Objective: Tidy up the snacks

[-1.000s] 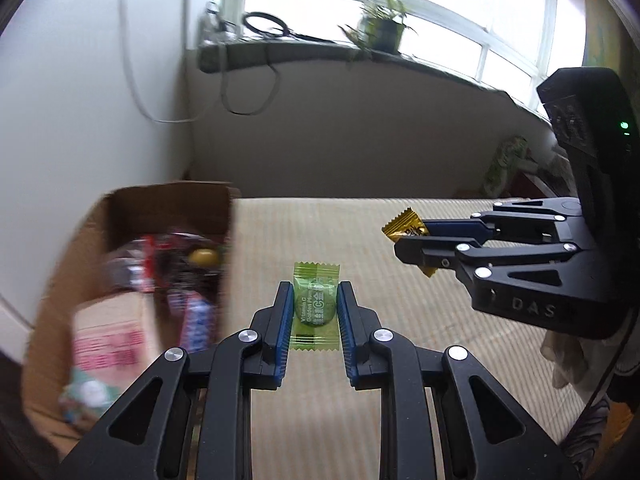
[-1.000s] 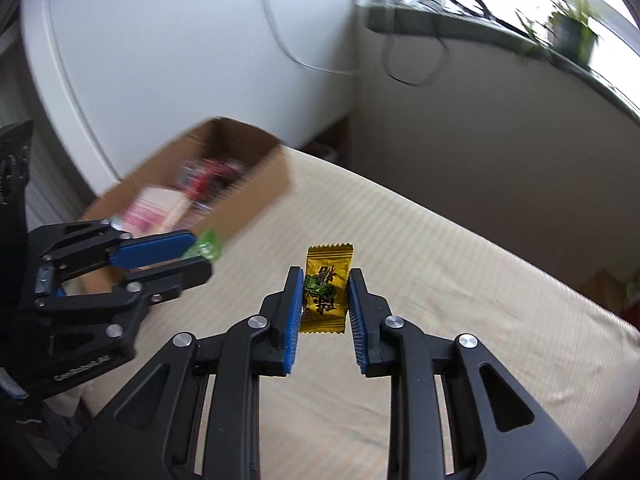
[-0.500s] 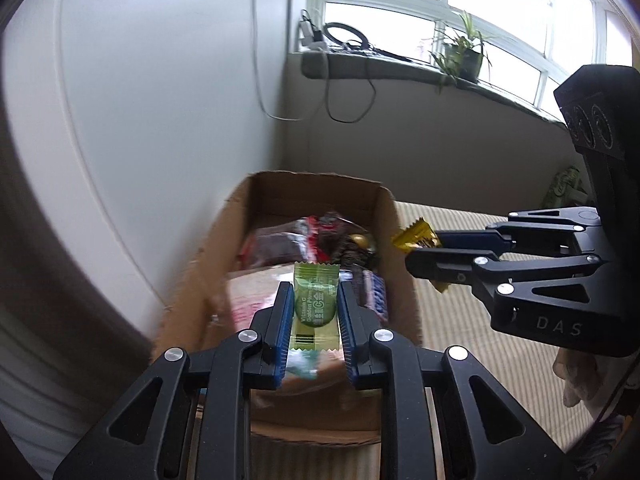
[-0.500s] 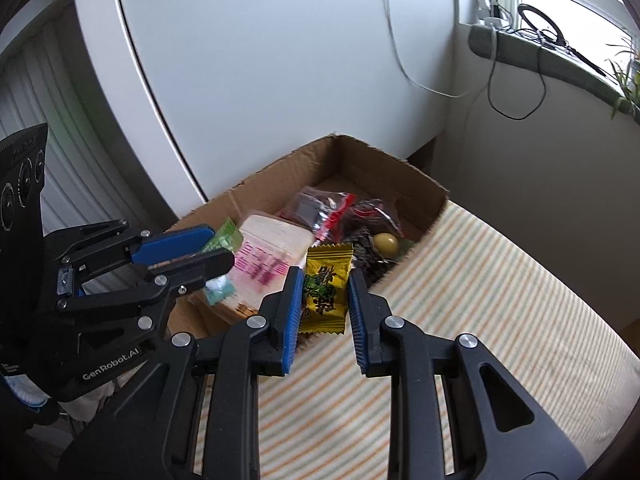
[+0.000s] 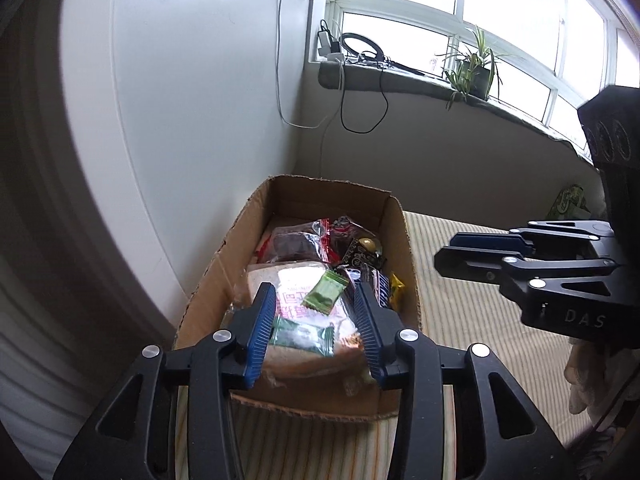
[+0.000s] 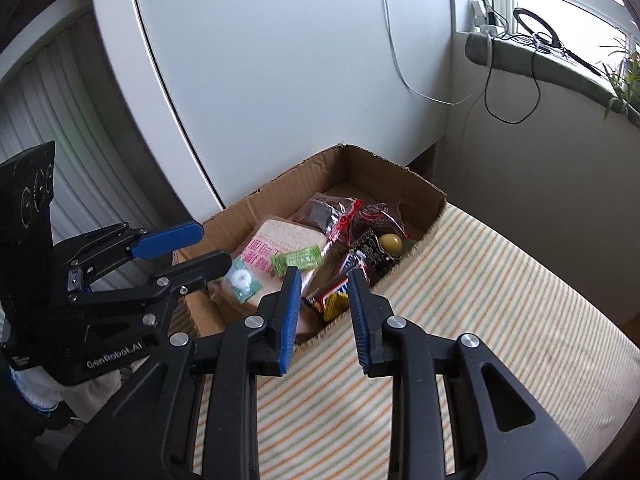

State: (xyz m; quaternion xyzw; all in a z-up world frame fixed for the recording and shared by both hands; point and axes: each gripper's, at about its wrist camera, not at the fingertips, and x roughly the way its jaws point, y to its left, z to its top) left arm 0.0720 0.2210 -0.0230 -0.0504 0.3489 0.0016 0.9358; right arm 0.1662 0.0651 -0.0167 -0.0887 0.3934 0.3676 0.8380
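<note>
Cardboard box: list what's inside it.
The box holds a pink-print packet with a green candy on top, dark wrapped snacks and a yellow candy. Its floor is covered.

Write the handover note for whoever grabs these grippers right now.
Left gripper: jaws opening, gripping nothing. Right gripper: open, empty. Both hang over the cardboard box.
Green candy lies on the pink-lettered packet in the box; yellow candy lies inside, by the near wall.
Done: both candies boxed.
Left: look for further loose snacks; neither view shows any.
</note>
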